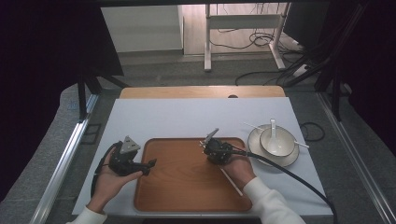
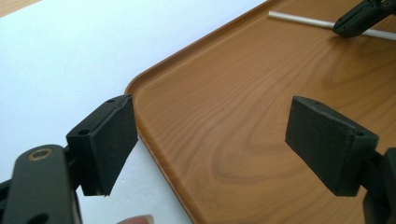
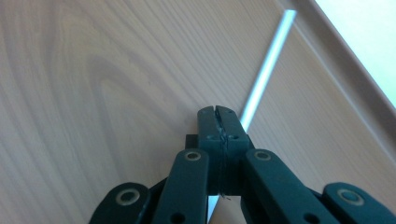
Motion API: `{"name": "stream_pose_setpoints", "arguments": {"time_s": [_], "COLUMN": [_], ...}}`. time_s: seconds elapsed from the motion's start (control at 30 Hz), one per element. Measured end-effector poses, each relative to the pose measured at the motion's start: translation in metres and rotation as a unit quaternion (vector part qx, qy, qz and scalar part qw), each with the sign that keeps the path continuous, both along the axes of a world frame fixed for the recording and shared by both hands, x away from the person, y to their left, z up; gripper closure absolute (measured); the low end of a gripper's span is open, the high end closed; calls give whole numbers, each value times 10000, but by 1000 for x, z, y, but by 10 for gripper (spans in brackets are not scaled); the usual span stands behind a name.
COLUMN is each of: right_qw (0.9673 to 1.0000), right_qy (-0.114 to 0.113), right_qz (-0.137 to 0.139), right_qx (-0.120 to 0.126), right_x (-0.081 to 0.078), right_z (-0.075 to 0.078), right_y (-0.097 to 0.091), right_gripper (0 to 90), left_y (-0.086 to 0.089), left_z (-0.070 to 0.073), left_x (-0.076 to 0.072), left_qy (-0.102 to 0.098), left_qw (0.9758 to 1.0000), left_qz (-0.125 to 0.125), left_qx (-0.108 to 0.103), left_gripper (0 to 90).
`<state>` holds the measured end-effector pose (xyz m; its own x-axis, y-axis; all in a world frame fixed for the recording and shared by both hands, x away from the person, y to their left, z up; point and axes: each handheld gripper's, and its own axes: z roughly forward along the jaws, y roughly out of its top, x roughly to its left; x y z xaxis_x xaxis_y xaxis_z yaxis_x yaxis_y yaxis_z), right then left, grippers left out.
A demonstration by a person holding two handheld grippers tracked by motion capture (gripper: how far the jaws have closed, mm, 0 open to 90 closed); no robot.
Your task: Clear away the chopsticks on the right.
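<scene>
Right gripper view looks along the right tool (image 3: 218, 112), whose two black jaws are pressed together with only a hairline seam between them; a thin white chopstick-like stick (image 3: 268, 65) runs out from under the jaw tips toward the upper right and reappears as a sliver below the linkage, so the tool appears clamped on it low down, with the stick lying on or just above the wood. Beneath it is the brown wood-grain rectangular tray (image 3: 93, 93), whose raised rim crosses the upper right corner with the white bench cover (image 3: 369, 42) beyond. From the high view the right tool (image 1: 217, 150) sits over the tray's far right part, held by a hand in a white sleeve, and the stick (image 1: 232, 182) slants out from under that hand toward the tray's near right edge. The left tool (image 1: 148, 165) rests at the tray's left rim (image 1: 140, 186), its jaws standing wide apart with nothing between them; in the left gripper view one pad (image 2: 109, 140) hangs over the bench cover and the other over the tray floor. Just right of the tray, on the bench (image 1: 187, 116), a white round plate (image 1: 254, 144) carries a white bowl (image 1: 285, 148) with a white spoon (image 1: 273, 128) in it, and a second thin white stick (image 1: 254, 126) lies across the plate.
</scene>
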<state>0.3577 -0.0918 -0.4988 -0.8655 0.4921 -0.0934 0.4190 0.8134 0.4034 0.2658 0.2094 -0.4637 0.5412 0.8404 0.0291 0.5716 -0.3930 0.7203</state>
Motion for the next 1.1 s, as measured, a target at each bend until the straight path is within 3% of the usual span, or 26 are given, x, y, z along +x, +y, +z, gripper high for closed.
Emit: {"name": "stream_pose_setpoints", "arguments": {"time_s": [0.5, 1.1], "right_qw": [9992, 9965], "right_qy": [35, -112], "right_qz": [-385, -779], "right_qx": [-99, -292], "right_x": [-14, -16], "right_z": [3, 4], "right_y": [-36, -60], "right_gripper": [898, 898], "left_y": [1, 2], "left_z": [1, 2], "left_x": [0, -1], "left_qy": [-28, -43], "left_qw": [10000, 10000], "left_qz": [17, 32], "left_qx": [-13, -23], "left_gripper": [167, 167]}}
